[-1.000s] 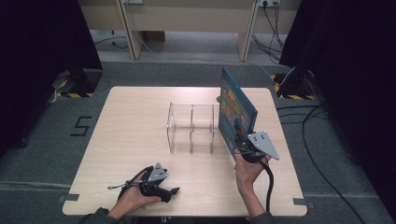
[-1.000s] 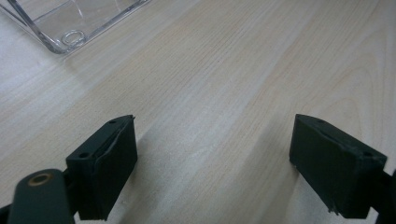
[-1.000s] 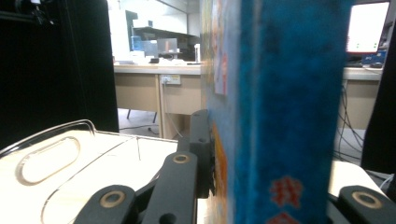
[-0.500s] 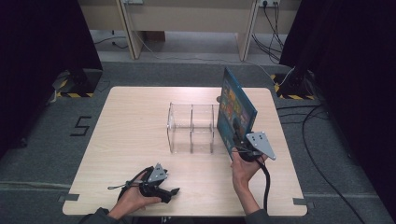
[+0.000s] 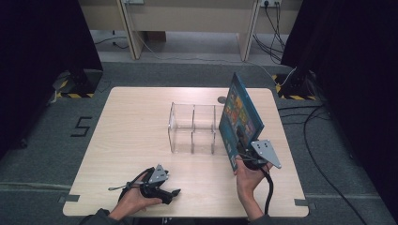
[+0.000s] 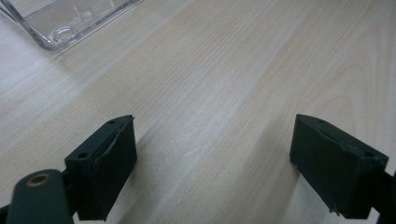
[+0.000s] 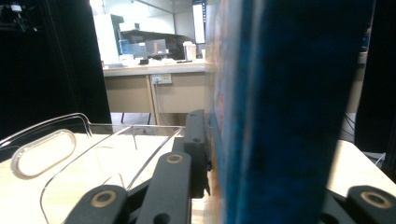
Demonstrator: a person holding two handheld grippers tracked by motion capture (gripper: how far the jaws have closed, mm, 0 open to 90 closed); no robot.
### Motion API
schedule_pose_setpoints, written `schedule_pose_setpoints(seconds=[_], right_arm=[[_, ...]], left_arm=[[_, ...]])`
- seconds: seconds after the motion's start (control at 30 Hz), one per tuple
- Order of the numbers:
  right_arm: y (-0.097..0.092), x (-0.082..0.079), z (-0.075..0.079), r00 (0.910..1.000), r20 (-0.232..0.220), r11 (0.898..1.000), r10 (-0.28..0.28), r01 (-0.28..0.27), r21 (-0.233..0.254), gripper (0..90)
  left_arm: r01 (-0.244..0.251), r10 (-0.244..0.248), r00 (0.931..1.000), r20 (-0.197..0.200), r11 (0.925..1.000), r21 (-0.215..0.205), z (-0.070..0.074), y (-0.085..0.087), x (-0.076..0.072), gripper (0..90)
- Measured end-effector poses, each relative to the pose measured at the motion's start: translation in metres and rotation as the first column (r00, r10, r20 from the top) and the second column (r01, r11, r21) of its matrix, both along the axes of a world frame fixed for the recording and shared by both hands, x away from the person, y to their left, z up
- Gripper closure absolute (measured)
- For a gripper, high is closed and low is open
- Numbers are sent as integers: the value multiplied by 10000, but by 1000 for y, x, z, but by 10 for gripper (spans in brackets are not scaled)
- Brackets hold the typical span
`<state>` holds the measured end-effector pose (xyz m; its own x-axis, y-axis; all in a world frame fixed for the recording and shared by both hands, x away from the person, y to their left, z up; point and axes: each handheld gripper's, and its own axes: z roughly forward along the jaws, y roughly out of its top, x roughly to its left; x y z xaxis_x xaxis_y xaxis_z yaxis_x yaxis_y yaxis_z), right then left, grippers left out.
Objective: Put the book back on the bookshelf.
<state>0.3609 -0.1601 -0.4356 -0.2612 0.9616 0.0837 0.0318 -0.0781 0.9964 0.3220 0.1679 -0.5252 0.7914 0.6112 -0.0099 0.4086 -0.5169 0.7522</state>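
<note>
A blue picture book [image 5: 239, 117] stands upright on edge, just right of the clear acrylic organizer [image 5: 193, 127]. My right gripper [image 5: 240, 153] grips the book's near lower corner. In the right gripper view the book [image 7: 280, 107] sits between the jaws and one finger [image 7: 196, 149] lies against its cover. These jaws have just been opening a little, with the book still between them. My left gripper [image 5: 173, 193] rests on the table near the front edge. Its jaws are open over bare wood [image 6: 215, 163].
The organizer [image 7: 70, 154] has several open-topped compartments, and its corner [image 6: 60, 18] lies ahead of the left gripper. The light wooden table [image 5: 131, 122] has a small dark round mark [image 5: 222, 99] behind the organizer. Cables trail on the floor at the right.
The right hand and the book have shifted slightly toward the near right. The left hand has stayed put.
</note>
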Motion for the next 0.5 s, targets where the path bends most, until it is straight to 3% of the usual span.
schedule_pose_setpoints(seconds=[0.2,0.37,0.5], right_arm=[[-5,-9,0,9999,-62,9997,132,-133,-227,681],[-13,-19,-8,9962,-717,9986,499,-509,-124,553],[-24,-33,-15,9908,-1186,9979,645,-649,4,511]], left_arm=[[16,-16,10000,-8,10000,12,0,0,0,137],[57,-57,10000,-9,10000,51,0,0,0,137],[45,-44,10000,-23,10000,46,0,0,-1,137]])
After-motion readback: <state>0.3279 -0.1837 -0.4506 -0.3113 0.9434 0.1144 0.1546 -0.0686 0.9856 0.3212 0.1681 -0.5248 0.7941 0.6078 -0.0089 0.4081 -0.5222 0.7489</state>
